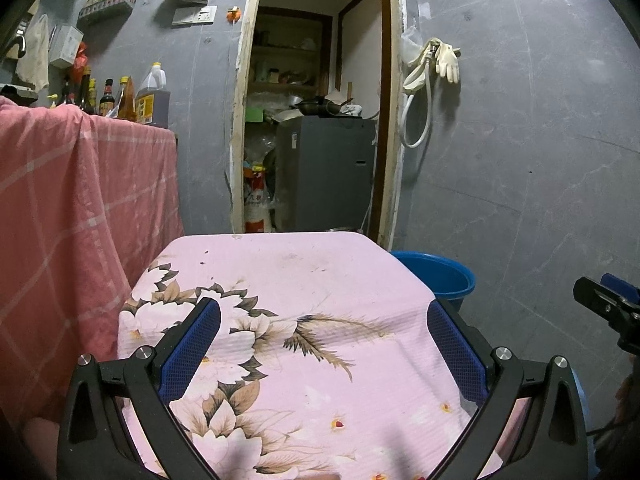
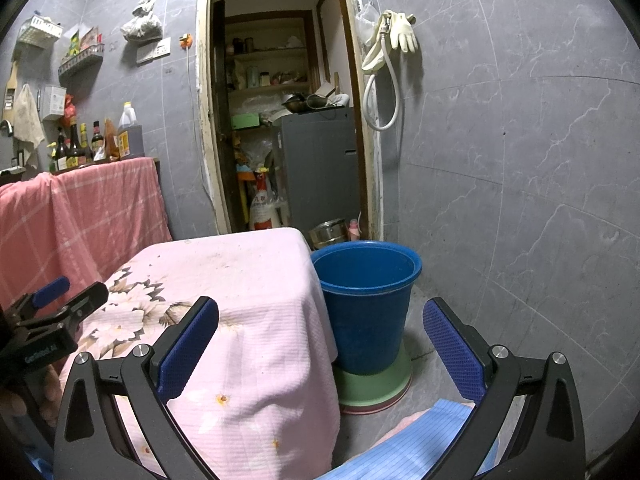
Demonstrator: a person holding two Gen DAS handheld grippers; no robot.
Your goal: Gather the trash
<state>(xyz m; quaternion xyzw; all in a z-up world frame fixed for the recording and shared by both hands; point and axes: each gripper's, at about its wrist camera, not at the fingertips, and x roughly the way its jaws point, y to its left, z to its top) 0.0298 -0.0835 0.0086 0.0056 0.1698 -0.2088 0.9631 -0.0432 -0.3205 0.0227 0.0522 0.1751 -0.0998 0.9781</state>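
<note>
Your left tool (image 1: pixel 324 320) and right tool (image 2: pixel 320 316) are spread wide, empty. Only the right view shows the whole blue bucket (image 2: pixel 366 304) beside the tabletop (image 2: pixel 240 280).

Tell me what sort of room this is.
Likely a home kitchen or utility corner: sauce and oil bottles on a cloth-draped counter, rubber gloves hung on the grey tiled wall, and a pantry doorway with shelves and pans.

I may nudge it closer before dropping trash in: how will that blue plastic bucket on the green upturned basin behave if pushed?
The blue plastic bucket looks empty, so probably light and quick to slide. It tapers to a narrow base perched on the green upturned basin, so a push near the rim may tip it.
</note>
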